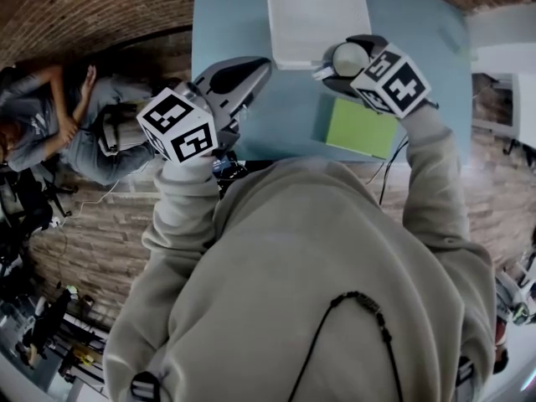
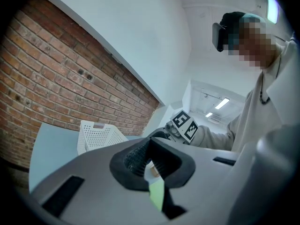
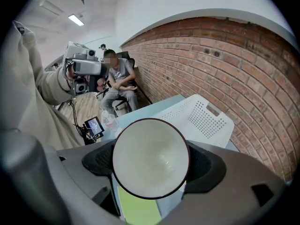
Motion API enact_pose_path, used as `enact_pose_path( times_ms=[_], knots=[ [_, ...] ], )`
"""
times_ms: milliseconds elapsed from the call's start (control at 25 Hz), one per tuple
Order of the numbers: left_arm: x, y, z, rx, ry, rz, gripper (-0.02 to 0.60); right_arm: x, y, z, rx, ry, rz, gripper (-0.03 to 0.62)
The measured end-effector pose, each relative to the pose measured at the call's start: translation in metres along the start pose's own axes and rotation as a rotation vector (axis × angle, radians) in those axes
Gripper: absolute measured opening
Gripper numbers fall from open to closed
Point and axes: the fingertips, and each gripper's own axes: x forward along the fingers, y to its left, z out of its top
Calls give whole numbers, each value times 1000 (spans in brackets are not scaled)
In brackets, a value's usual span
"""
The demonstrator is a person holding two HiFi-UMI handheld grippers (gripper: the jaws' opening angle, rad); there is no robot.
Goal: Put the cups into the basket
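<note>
A white cup with a dark rim [image 3: 151,157] sits between the jaws of my right gripper [image 3: 151,159], its open mouth turned toward the camera. In the head view this cup [image 1: 350,57] and my right gripper [image 1: 339,59] hang over the blue table [image 1: 243,23], just right of the near edge of the white perforated basket [image 1: 316,11]. The basket [image 3: 201,118] lies close ahead and to the right. My left gripper [image 1: 249,72] hovers over the table's near left side, jaws together with nothing between them [image 2: 150,146]. From there the basket [image 2: 96,135] stands ahead to the left.
A green pad [image 1: 362,128] lies on the table below the right gripper. A seated person [image 1: 59,124] is on the left beyond the table edge. A small screen device [image 3: 93,124] sits low by the table. A brick wall [image 2: 61,83] runs along the far side.
</note>
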Motion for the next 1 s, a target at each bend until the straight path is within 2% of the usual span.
enact_pose_path(
  times_ms=[320, 640, 1000],
  knots=[
    [0, 16, 6, -13, -15, 30, -2, 5, -21, 14, 21, -33, 24, 431],
    [10, 36, 10, -30, -7, 45, -2, 23, -46, 20, 19, -25, 54, 431],
    [11, 59, -3, -50, -2, 73, -2, 68, -77, 1, 31, 26, 78, 431]
  ],
)
